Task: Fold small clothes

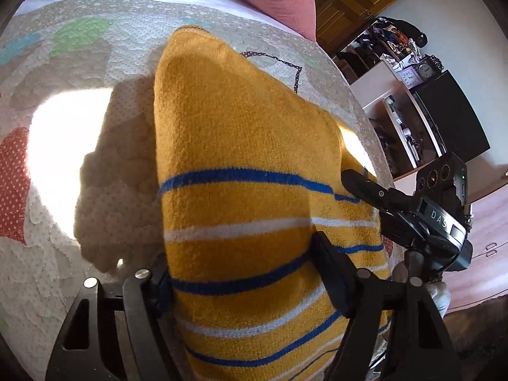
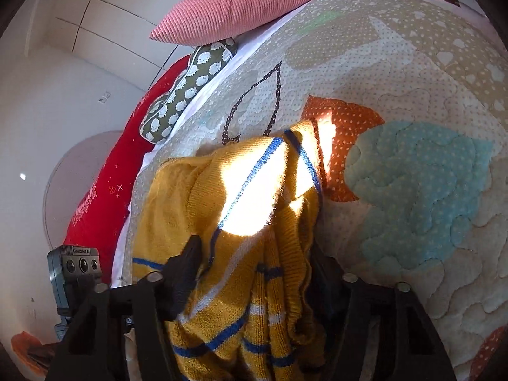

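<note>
Broadly, I am working over the bed (image 2: 412,73), whose quilted patchwork cover fills both views, with a pink cushion (image 2: 235,3) and a hedgehog-print pillow (image 2: 190,85) at its far edge. Draped across the near part of the quilt is the yellow sweater (image 1: 241,133) with blue and white stripes, its far end lying on the cover and its near end lifted off it, strung between my two tools. The left tool (image 1: 244,285) has the striped hem between its fingers, and the cloth bulges there, so I judge it clenched on the sweater. The right tool (image 2: 254,270) holds a bunched, wrinkled wad of the same knit and looks clenched on it too; its tip also shows at the right of the left view. To do this fold well, I would keep both grips firm and level with each other, carry the near edge toward the far end so the stripes line up, and lay it flat before letting go. The right side worries me: that bunching could leave a lumpy crease unless I pull it taut sideways first.
</note>
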